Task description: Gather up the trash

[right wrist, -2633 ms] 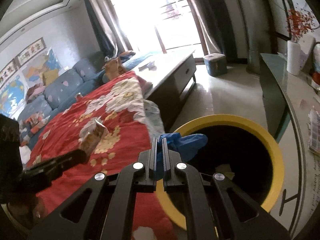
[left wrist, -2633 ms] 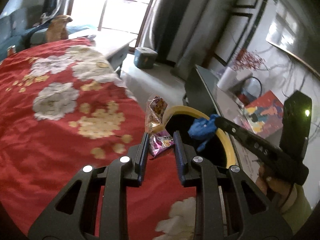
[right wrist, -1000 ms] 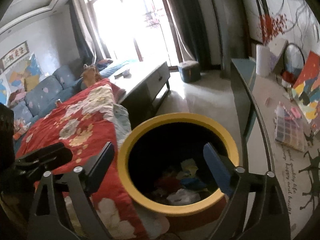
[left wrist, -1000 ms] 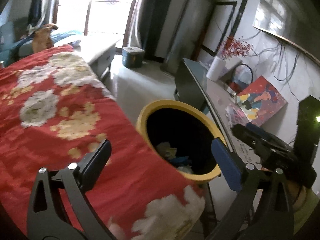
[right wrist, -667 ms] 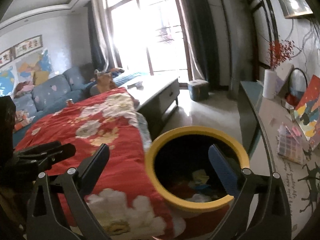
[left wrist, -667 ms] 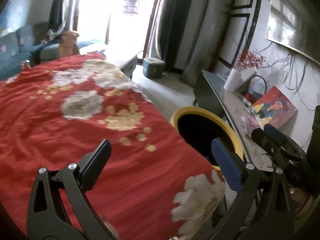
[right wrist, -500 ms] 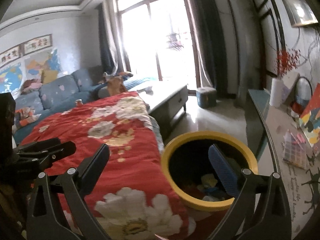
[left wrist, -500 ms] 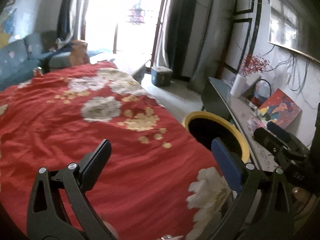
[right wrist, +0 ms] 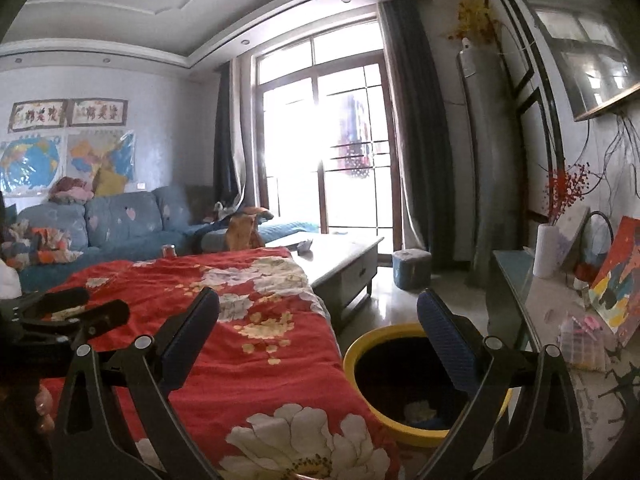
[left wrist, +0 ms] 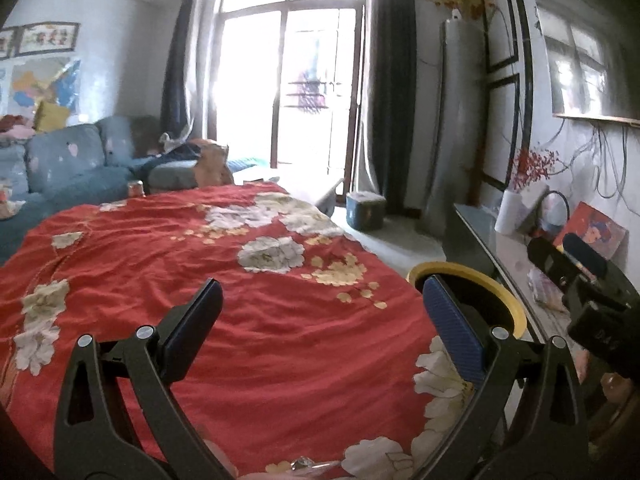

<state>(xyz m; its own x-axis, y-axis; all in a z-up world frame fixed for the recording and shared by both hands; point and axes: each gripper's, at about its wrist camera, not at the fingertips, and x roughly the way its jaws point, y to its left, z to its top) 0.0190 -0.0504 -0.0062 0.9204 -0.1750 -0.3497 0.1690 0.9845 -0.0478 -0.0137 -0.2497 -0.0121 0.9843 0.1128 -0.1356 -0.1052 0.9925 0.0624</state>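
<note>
A yellow-rimmed black trash bin stands on the floor beside the red floral cloth; scraps of trash lie at its bottom. It also shows in the left wrist view to the right of the cloth. My left gripper is open and empty above the cloth. My right gripper is open and empty, raised above the cloth edge and the bin. Each gripper shows in the other's view, the right one and the left one.
A blue sofa lies at the back left. A grey coffee table and a blue stool stand near the window. A glass-topped side table at the right holds a white vase, a painting and small items.
Both grippers released their trash into the bin, opened wide, then rose and pulled back, so the bin now sits lower and farther away.
</note>
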